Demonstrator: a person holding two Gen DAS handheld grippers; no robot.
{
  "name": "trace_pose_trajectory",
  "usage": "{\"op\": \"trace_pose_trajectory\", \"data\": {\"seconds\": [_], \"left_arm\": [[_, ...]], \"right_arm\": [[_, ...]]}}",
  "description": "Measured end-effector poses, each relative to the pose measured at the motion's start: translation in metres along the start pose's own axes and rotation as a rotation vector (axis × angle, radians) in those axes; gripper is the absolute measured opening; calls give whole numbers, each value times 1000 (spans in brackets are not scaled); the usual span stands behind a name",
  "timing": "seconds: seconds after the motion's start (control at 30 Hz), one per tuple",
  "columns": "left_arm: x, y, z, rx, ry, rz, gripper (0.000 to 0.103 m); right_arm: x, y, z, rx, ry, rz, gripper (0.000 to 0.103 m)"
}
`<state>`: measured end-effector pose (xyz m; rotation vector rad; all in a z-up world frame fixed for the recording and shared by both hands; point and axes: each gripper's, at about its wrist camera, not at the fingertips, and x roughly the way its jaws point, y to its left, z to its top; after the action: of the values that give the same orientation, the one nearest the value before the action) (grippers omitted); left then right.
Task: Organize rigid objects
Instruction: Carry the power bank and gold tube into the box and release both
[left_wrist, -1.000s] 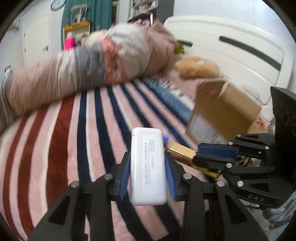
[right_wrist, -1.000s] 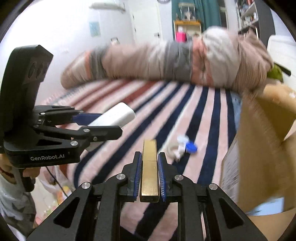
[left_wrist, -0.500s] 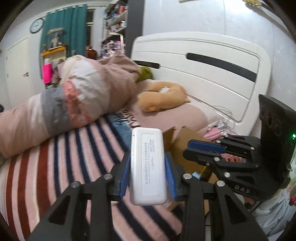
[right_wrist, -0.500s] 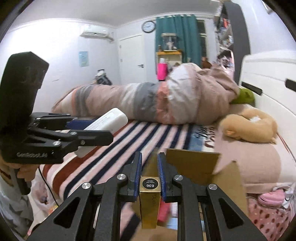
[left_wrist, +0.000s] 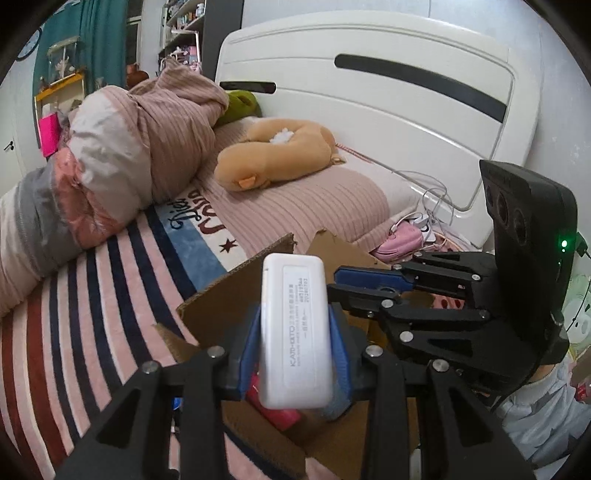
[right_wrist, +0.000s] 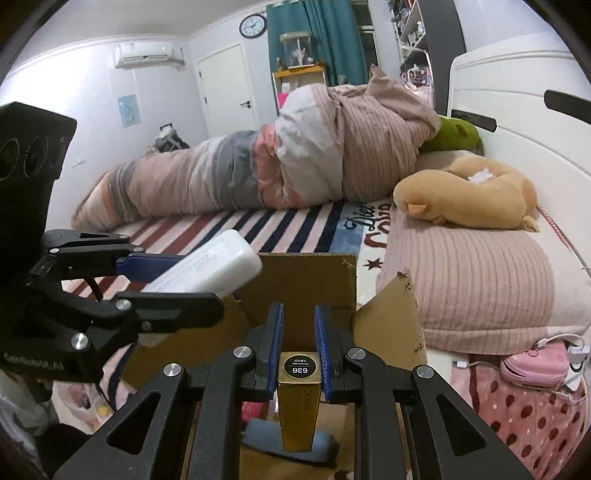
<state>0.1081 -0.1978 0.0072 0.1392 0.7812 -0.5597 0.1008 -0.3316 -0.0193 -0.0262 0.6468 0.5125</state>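
My left gripper (left_wrist: 293, 325) is shut on a white rectangular power bank (left_wrist: 294, 332) and holds it over an open cardboard box (left_wrist: 221, 295). The left gripper also shows in the right wrist view (right_wrist: 177, 273), still holding the power bank (right_wrist: 210, 266). My right gripper (right_wrist: 298, 332) has its blue pads parted, and a gold lipstick tube (right_wrist: 298, 398) hangs tilted down between the finger bases over the box (right_wrist: 306, 280). The right gripper shows in the left wrist view (left_wrist: 354, 282). A red item (left_wrist: 273, 410) and a blue item (right_wrist: 288, 443) lie inside the box.
The box sits on a striped blanket (left_wrist: 74, 302) on a bed. A rolled quilt (right_wrist: 258, 166), an orange plush toy (left_wrist: 273, 155) and a white headboard (left_wrist: 388, 92) lie beyond. A pink pouch with cables (right_wrist: 532, 365) is at the bed's right edge.
Both grippers have swung right and come over the open box. The right gripper's pads have parted and the gold tube has slipped down from between them.
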Motion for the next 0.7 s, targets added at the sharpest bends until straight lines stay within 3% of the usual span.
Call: {"op": "trace_pose_trajectory", "data": {"seconds": [0.3,0.37,0.5,0.7], "left_arm": [[23,10,-5,4,61,1,33],[23,10,-6,11,56,14,33],[17,13,-7,2,44,8,44],[1,18,-10,-5,30,27,45]], "right_arm": [[22,-4,3,-22,62,-61,14],[24,-2,1,-34,72,-83,14],[23,0,-1,-37,82,-67,14],[15,11,-1,-57,78,-70,21]]}}
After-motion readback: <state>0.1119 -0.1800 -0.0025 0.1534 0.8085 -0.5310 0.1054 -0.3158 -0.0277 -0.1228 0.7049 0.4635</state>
